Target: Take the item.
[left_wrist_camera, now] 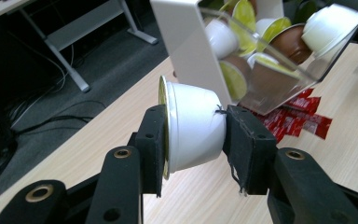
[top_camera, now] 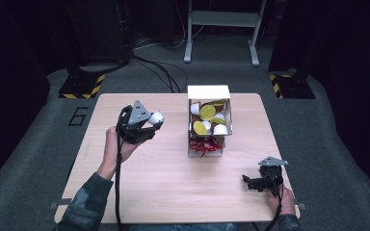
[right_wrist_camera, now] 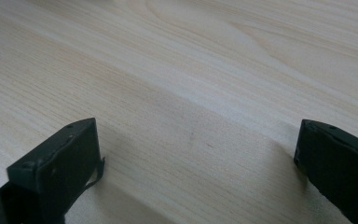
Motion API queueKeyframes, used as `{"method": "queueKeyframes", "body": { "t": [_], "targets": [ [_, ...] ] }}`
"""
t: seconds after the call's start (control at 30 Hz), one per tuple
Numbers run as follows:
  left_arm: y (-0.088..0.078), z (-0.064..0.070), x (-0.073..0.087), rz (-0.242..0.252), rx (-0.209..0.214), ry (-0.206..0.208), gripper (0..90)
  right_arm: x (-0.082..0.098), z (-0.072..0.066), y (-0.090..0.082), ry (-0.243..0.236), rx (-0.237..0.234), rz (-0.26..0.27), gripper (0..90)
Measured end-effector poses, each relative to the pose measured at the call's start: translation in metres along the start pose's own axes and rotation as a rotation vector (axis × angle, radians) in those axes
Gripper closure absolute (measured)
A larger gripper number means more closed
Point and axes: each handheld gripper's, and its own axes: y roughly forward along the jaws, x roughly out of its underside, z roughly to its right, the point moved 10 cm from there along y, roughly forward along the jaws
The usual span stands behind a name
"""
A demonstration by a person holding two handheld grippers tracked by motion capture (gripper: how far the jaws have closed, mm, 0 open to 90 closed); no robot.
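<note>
My left gripper (top_camera: 154,120) is held up over the left half of the wooden table (top_camera: 164,192), shut on a white coffee capsule (top_camera: 156,116). In the left gripper view the capsule (left_wrist_camera: 191,126) lies sideways between the two black pads (left_wrist_camera: 247,144), its yellow-green foil lid facing left. Just beyond it stands a white dispenser box (left_wrist_camera: 186,42) with a clear front, full of white, green and brown capsules (left_wrist_camera: 261,37). In the high view that box (top_camera: 209,120) sits at the table's middle. My right gripper (top_camera: 251,182) rests low at the near right, its jaws (right_wrist_camera: 196,168) wide apart over bare wood.
Red sachets (top_camera: 205,146) lie in the box's lower tray, also seen as red sachets (left_wrist_camera: 298,119) behind my left jaws. Beyond the table's far edge are a metal frame (top_camera: 221,29), floor cables (top_camera: 164,72) and yellow-black striped stand bases (top_camera: 82,86).
</note>
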Motion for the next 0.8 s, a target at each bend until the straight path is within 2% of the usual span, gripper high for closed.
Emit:
{"method": "queueKeyframes", "body": {
  "t": [0.3,0.37,0.53,0.8],
  "targets": [
    [-0.001,-0.013,0.035,0.006,-0.014,-0.054,59.6,0.000,0.000,0.000,0.000,0.000,0.000,0.0],
    [-0.002,-0.016,0.044,0.006,0.002,-0.081,59.5,0.000,0.000,0.000,0.004,0.000,-0.001,0.0],
    [-0.004,-0.022,0.061,0.001,-0.010,-0.097,59.6,0.000,0.000,0.000,0.005,0.000,-0.002,0.0],
    [0.000,-0.034,0.095,-0.020,0.003,-0.153,59.6,0.000,0.000,0.000,0.006,0.000,-0.001,0.0]
  ]
}}
